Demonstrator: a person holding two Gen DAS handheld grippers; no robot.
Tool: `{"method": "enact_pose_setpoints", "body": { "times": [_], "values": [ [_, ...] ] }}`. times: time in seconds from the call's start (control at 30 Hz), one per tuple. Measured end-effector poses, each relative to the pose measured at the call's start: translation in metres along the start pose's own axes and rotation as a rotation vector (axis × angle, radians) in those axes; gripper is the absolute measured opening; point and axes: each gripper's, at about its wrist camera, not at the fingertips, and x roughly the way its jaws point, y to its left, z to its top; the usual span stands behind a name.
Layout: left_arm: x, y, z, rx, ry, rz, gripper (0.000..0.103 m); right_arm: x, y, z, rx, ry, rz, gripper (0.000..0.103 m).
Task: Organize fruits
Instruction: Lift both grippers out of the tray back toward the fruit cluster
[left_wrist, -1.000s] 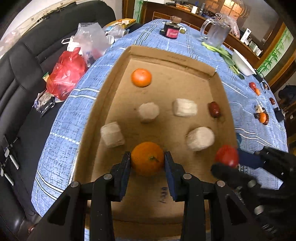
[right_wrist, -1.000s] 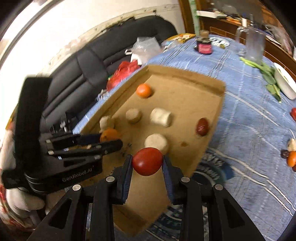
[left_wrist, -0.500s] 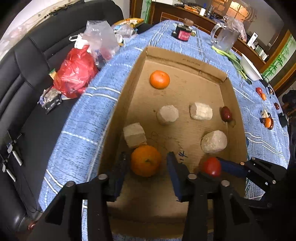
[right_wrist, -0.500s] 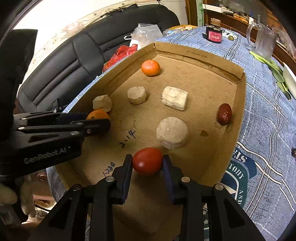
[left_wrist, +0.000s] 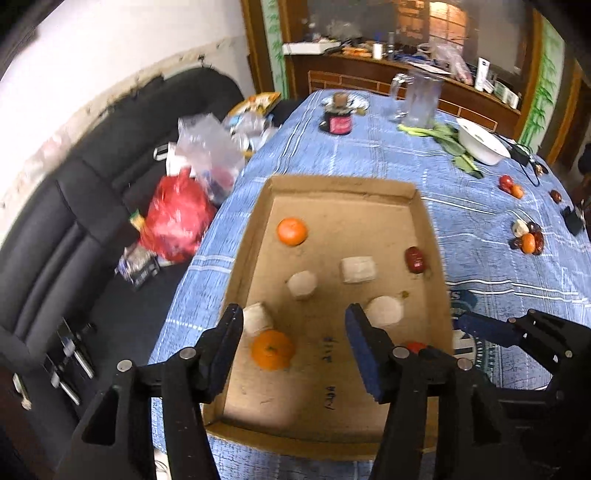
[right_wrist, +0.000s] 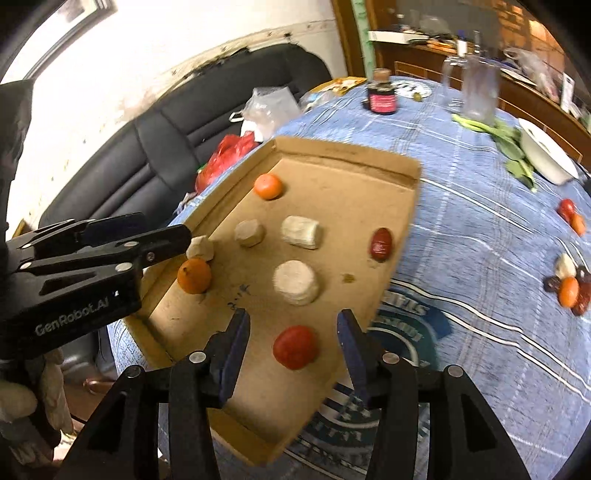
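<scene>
Near the box's front edge, both grippers are opening with nothing pinched: the left gripper sits above the orange, the right gripper straddles the round glossy tomato. Loose fruits lie farther right on the table, nearer the right one.

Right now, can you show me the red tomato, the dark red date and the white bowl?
red tomato (right_wrist: 295, 347): right wrist view, middle of its skin.
dark red date (right_wrist: 381, 243): right wrist view, its centre.
white bowl (left_wrist: 482, 142): left wrist view, its inside.
</scene>
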Motion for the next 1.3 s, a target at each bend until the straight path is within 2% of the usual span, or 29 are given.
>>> {"method": "enact_pose_setpoints", "body": {
  "times": [0.13,0.5,0.67,0.97,1.3],
  "values": [
    [-0.018,-0.028,0.001,0.059,-0.040,0.032,0.058,-0.017,-0.014,-0.005,0.023,-0.023,-0.001,0.055],
    [-0.049,-0.087,-0.003,0.132,-0.086,0.085,0.058,-0.062,-0.059,-0.024,0.073,-0.077,0.000,0.059],
    [-0.056,-0.109,-0.005,0.148,-0.086,0.081,0.058,-0.077,-0.077,-0.035,0.087,-0.086,-0.003,0.059],
    [-0.057,-0.132,-0.014,0.104,-0.057,0.038,0.061,-0.084,-0.113,-0.056,0.135,-0.042,-0.024,0.059],
    [-0.066,-0.111,-0.038,-0.039,-0.004,0.069,0.061,-0.060,-0.109,-0.051,0.120,0.029,0.024,0.059]
  ]
}}
